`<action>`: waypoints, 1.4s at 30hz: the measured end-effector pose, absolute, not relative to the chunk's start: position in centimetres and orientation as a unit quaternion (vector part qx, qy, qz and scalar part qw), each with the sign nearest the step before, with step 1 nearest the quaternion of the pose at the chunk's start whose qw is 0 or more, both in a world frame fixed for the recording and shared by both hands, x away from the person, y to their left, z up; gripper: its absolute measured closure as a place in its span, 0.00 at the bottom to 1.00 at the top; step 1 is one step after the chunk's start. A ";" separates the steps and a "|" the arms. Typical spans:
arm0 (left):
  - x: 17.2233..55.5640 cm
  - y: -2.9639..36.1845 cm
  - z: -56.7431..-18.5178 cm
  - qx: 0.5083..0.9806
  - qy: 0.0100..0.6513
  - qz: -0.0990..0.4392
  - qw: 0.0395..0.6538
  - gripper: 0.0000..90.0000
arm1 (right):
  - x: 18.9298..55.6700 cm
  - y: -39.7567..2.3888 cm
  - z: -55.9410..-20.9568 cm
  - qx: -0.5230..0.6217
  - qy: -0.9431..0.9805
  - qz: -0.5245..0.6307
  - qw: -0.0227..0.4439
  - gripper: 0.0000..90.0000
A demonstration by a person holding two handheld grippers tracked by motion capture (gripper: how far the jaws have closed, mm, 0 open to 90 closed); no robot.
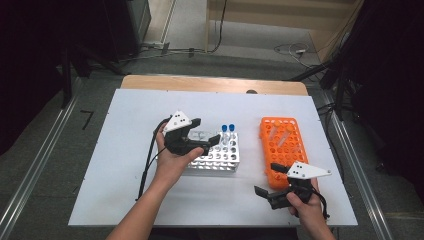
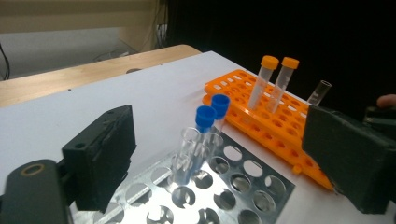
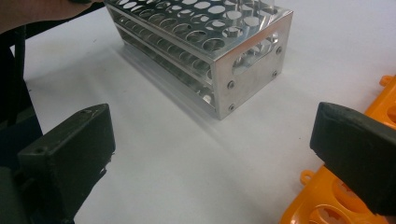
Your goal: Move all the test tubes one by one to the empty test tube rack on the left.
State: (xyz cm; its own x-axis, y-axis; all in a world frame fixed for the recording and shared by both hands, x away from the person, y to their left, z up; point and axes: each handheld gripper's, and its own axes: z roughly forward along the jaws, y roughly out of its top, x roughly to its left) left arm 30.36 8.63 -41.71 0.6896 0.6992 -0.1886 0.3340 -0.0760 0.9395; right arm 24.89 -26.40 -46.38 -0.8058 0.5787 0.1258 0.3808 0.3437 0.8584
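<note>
Left gripper view: the left claw (image 2: 224, 154) stands spread wide above the metal rack (image 2: 224, 196), nothing pinched. A clear uncapped tube (image 2: 187, 156) stands upright in a rack hole between the jaws, apart from both pads. Just behind it stand two blue-capped tubes (image 2: 211, 112) in the same rack. High view: the right claw (image 1: 267, 179) is spread too, holding nothing, low over the worktop (image 1: 130, 150) beside the near end of the orange rack (image 1: 280, 150).

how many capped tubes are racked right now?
4. Two blue-capped tubes stand together in the metal rack; two orange-capped tubes stand together in the orange rack. Uncapped clear tubes not counted.
</note>
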 end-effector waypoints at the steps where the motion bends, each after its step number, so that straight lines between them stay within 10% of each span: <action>1: 30.2 8.7 -41.7 0.717 0.360 0.157 0.576 0.06 | 24.9 -26.4 -46.4 0.296 0.813 0.492 0.101 0.00; 42: 23.9 12.5 -42.9 0.712 0.359 0.166 0.580 0.00 | 27.7 -32.7 -45.8 0.398 0.766 0.478 0.162 0.07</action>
State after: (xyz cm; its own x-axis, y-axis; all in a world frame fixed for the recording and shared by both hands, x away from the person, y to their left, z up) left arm 23.89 12.55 -42.88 0.6865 0.7044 -0.1804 0.3192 -0.0690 0.9452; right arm 27.65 -32.69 -45.85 -0.6310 0.7644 0.1324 0.4543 0.2258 0.8618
